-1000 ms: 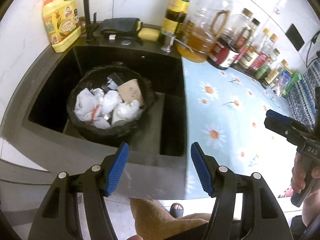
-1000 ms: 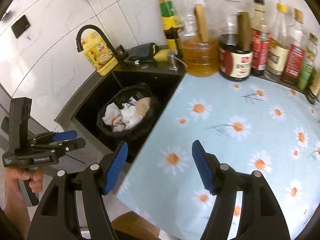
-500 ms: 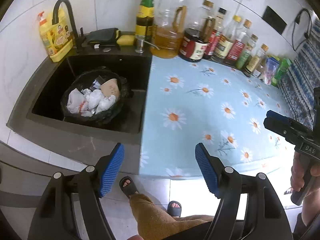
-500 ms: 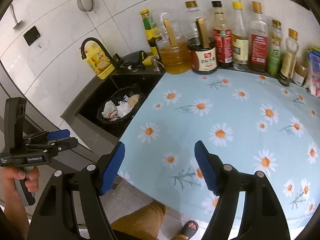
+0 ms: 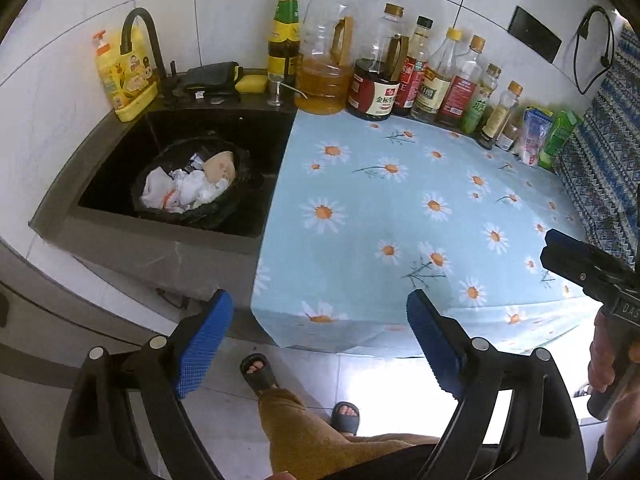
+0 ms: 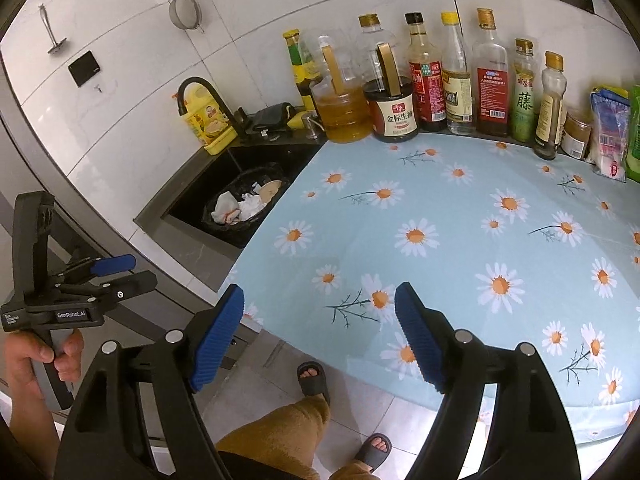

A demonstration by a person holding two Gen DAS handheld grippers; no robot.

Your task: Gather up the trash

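Note:
A black-lined trash bin [image 5: 236, 204] stands in the dark sink [image 5: 192, 120], full of crumpled white paper [image 5: 188, 188] and a brown cup. It also shows in the right wrist view [image 6: 216, 220]. My left gripper [image 5: 320, 334] is open and empty, held back from the counter's front edge over the floor. My right gripper [image 6: 318, 332] is open and empty, also held back off the front edge of the daisy tablecloth [image 6: 460, 208]. Each gripper shows at the side of the other's view.
A row of sauce and oil bottles [image 5: 400, 76] lines the back wall, with snack packets [image 5: 548, 140] at the right. A yellow soap bottle [image 5: 124, 76], black tap and sponge sit behind the sink. My feet in slippers [image 5: 260, 370] are on the tiled floor below.
Both grippers have pulled back and up from the sink and counter, so the bin now looks smaller and farther away. Both stayed open and empty.

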